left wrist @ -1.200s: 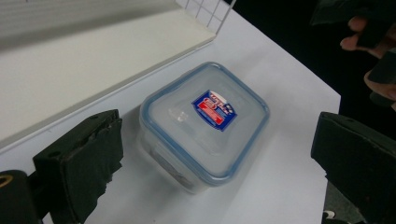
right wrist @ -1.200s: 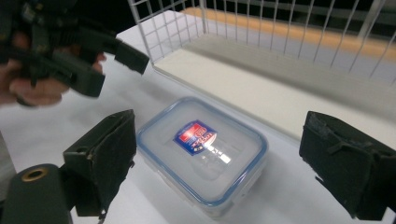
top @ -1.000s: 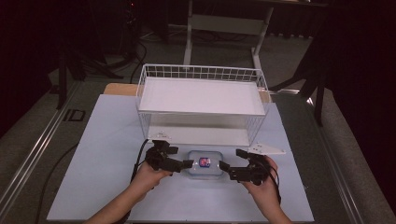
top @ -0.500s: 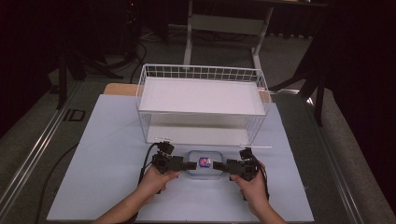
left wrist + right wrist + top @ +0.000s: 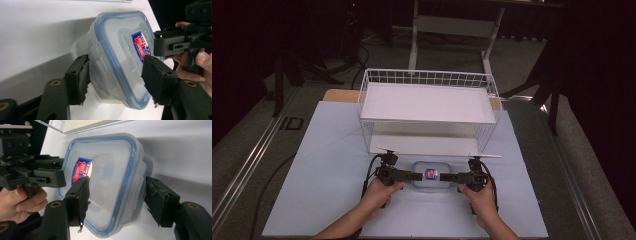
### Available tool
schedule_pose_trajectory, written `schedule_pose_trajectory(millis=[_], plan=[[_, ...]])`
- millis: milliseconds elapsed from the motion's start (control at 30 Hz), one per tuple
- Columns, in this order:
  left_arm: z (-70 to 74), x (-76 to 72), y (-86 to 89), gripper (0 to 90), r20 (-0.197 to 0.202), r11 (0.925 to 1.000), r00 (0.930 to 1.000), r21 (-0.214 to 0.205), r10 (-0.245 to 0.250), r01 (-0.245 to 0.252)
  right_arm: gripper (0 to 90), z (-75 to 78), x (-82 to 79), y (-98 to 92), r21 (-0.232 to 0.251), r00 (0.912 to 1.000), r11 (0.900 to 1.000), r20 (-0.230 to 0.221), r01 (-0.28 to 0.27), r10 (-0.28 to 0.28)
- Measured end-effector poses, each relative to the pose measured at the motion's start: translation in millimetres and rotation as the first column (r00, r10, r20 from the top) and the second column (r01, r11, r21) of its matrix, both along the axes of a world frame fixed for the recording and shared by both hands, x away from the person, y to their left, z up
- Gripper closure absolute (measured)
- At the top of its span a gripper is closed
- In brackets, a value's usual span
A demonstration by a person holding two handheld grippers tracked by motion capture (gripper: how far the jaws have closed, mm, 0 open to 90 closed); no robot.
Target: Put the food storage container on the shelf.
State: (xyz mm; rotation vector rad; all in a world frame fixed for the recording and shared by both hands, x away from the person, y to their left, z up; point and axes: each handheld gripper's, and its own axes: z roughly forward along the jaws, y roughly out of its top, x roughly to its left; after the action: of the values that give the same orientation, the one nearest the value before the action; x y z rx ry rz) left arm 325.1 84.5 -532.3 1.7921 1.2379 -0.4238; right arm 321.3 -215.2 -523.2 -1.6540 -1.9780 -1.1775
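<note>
A clear plastic container (image 5: 431,176) with a blue-rimmed lid and a red-and-blue label lies on the white mat in front of the wire basket. My left gripper (image 5: 414,176) holds its left end and my right gripper (image 5: 447,176) its right end. In the left gripper view the container (image 5: 120,57) sits between the pads of my left gripper (image 5: 116,75), one on the lid, one against the body. In the right gripper view my right gripper (image 5: 118,200) clasps the container (image 5: 107,182) the same way. Both pairs of jaws have just been closing on it.
A white wire basket (image 5: 427,73) holding a white board stands just behind the container. The pale mat (image 5: 327,165) covers the table, with bare margins at left and right. Cables trail from both grippers toward the near edge. Dark floor and stands lie beyond.
Both hands came down and inward to the container's two ends. The jaws of both grippers closed around it.
</note>
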Motion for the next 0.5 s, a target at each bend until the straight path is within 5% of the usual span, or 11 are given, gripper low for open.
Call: schedule_pose_trajectory(millis=[200,367,500], plan=[[8.9,-6.8,-3.7,43.7,0.035,0.9978,0.9990,0.062,-0.027,0.024,39.4,4.6,-6.7,1.9,-0.033,0.9993,0.9993,0.033,-0.014,0.015],[13.5,-17.4,-6.8,45.7,0.084,0.9945,0.9959,0.102,-0.034,0.026,41.1,5.9,-19.1,1.5,-0.042,0.9941,0.9989,0.105,-0.022,0.026],[15.2,-24.2,-5.4,48.4,0.114,0.9945,0.9929,0.102,-0.034,0.022,42.5,8.2,-26.8,1.9,-0.054,0.9902,0.9984,0.138,-0.016,0.024]])
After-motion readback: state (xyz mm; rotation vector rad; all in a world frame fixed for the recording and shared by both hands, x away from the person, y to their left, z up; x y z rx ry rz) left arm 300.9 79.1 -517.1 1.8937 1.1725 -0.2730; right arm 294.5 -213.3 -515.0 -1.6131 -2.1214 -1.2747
